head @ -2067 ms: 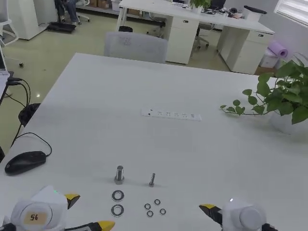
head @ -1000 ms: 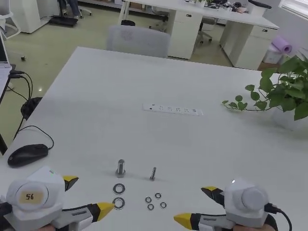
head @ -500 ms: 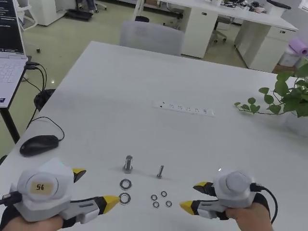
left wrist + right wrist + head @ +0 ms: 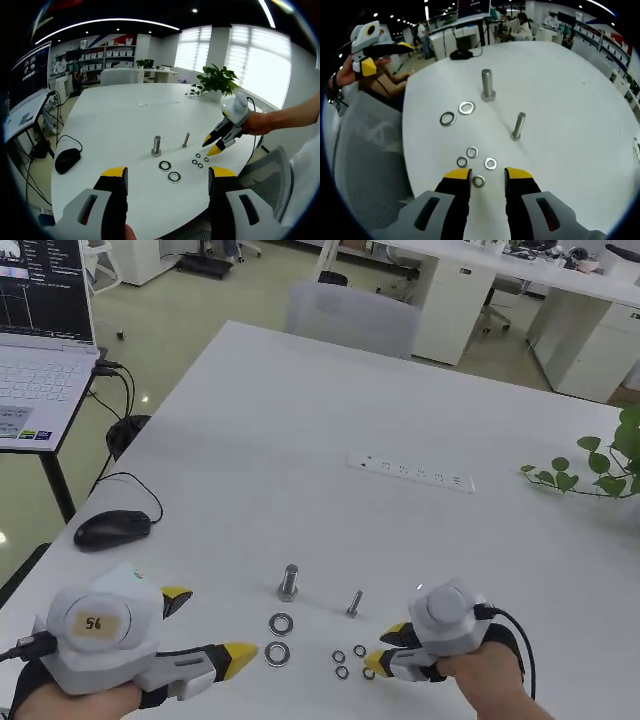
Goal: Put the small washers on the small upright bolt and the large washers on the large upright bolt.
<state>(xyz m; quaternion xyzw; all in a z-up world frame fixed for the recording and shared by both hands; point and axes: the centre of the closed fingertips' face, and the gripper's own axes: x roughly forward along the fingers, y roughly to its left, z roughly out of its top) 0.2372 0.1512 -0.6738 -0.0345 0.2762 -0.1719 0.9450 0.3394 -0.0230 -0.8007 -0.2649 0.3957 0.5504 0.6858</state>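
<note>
The large bolt (image 4: pixel 288 582) and the small bolt (image 4: pixel 354 603) stand upright on the white table (image 4: pixel 330 410). In front of the large bolt lie two large washers (image 4: pixel 281 623). Several small washers (image 4: pixel 339 655) lie in front of the small bolt. My right gripper (image 4: pixel 385 648) is open and low at the small washers. In the right gripper view one small washer (image 4: pixel 478 181) lies flat between its jaws, apart from both fingertips (image 4: pixel 457 174). My left gripper (image 4: pixel 208 625) is wide open and holds nothing, left of the large washers (image 4: pixel 165 165).
A black mouse (image 4: pixel 112 529) with its cable lies at the table's left edge, and a laptop (image 4: pixel 40 350) stands on a side stand beyond it. A white power strip (image 4: pixel 412 470) lies mid-table. A potted plant (image 4: pixel 600 465) is far right, and a grey chair (image 4: pixel 350 318) stands at the far side.
The head camera swung left and down. My right gripper moved in to the small washers, so one now lies between its jaws. My left gripper stays open, about where it was.
</note>
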